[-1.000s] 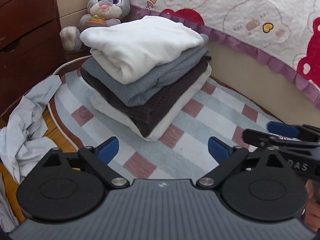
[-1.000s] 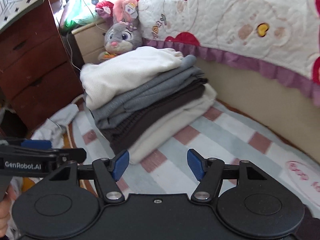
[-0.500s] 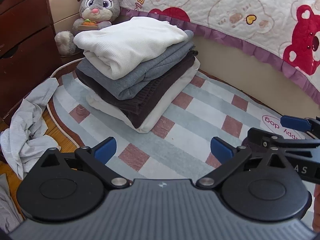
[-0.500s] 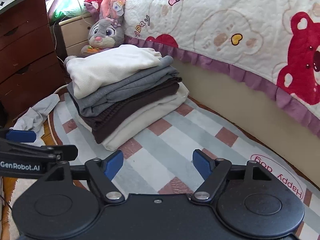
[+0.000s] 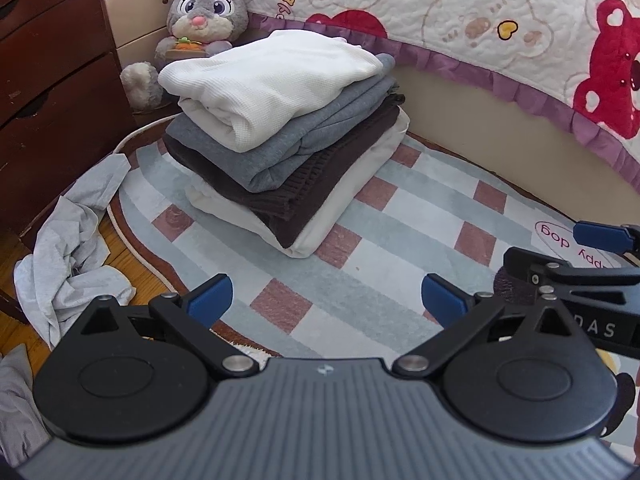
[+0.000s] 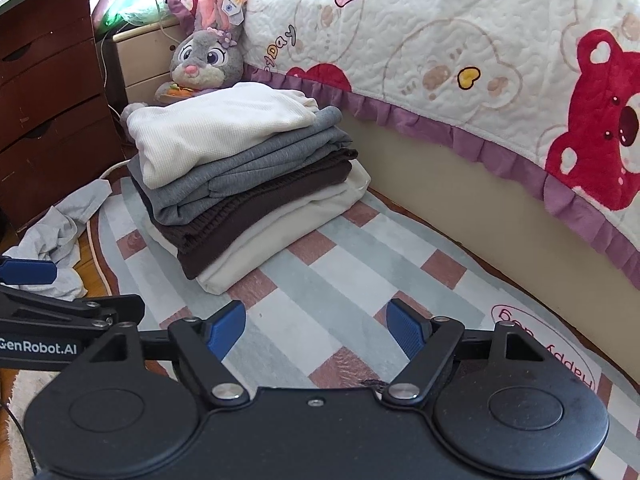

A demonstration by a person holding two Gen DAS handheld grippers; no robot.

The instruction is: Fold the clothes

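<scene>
White top (image 5: 264,80) caps folded stack (image 5: 288,152) on rug (image 5: 400,216), 12 o'clock; left claw (image 5: 325,295) and right claw (image 6: 316,326) both gaping, empty; right's jaws just widened.

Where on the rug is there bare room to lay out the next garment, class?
Bare rug lies between the folded stack, the bed's side and both grippers. The rug's left edge is crowded: a crumpled grey garment lies there, against the dresser.
</scene>
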